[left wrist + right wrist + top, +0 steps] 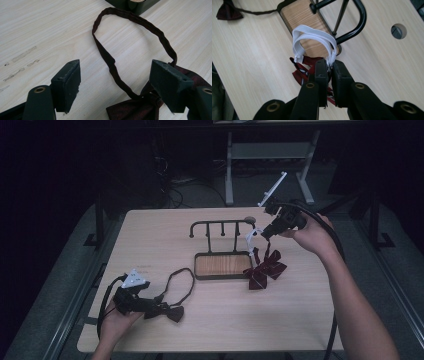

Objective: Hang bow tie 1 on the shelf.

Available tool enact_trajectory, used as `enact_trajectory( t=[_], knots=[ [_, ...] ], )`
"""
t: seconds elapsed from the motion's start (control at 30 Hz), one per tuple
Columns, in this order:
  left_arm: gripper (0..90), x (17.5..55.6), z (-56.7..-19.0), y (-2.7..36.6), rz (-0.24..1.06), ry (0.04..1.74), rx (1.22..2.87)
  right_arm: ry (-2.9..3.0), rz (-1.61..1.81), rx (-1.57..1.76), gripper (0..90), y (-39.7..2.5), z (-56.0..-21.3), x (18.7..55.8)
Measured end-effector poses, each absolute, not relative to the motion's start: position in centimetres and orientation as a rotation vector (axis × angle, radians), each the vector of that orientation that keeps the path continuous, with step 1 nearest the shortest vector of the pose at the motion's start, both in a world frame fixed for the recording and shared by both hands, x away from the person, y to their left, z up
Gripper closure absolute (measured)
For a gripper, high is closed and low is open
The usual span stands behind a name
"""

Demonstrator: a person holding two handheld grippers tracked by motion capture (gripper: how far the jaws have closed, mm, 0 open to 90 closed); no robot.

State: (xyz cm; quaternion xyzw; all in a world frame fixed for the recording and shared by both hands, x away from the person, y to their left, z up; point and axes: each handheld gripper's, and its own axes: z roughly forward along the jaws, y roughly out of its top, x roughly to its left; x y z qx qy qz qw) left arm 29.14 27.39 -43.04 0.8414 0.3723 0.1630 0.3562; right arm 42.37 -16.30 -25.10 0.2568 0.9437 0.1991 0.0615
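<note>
Two bow ties, one rack, one table, listed from my side outward.

Item one: my left gripper [145,304], low at the near left corner of the light wooden table [210,330]. Its jaws stand wide apart, holding nothing. In the left gripper view the dark bow tie [140,110] lies flat on the wood between those jaws, its knot close to the right-hand pad, and its thin dark neck strap [135,20] runs out ahead in an open loop. From the high view the same dark bow tie [167,311] sits just beyond the jaw tips, the neck strap [181,279] curving toward the rack.

Item two: rack [222,265], mid-table, a wood-panelled tray base with a black metal rail of short pegs above it.

Item three: red bow tie [265,269], patterned, hanging just right of the rack base, its lower end on or very near the table; I cannot tell which.

Item four: my right gripper [267,231], raised past the rack's right end. In the right gripper view the jaws are pressed nearly together on the white elastic band [312,37], which loops up and forward from the pads, with the red bow tie [299,72] dangling below it.
</note>
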Motion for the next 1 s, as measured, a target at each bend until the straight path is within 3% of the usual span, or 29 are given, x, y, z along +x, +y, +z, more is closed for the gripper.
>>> enact_trajectory(
  t=[1.0],
  knots=[
    [25.6,29.1,-43.1,27.2,0.416,0.952,2.184,2.835,0.619,0.94,79.2,-17.7,-26.8,46.3]
  ],
)
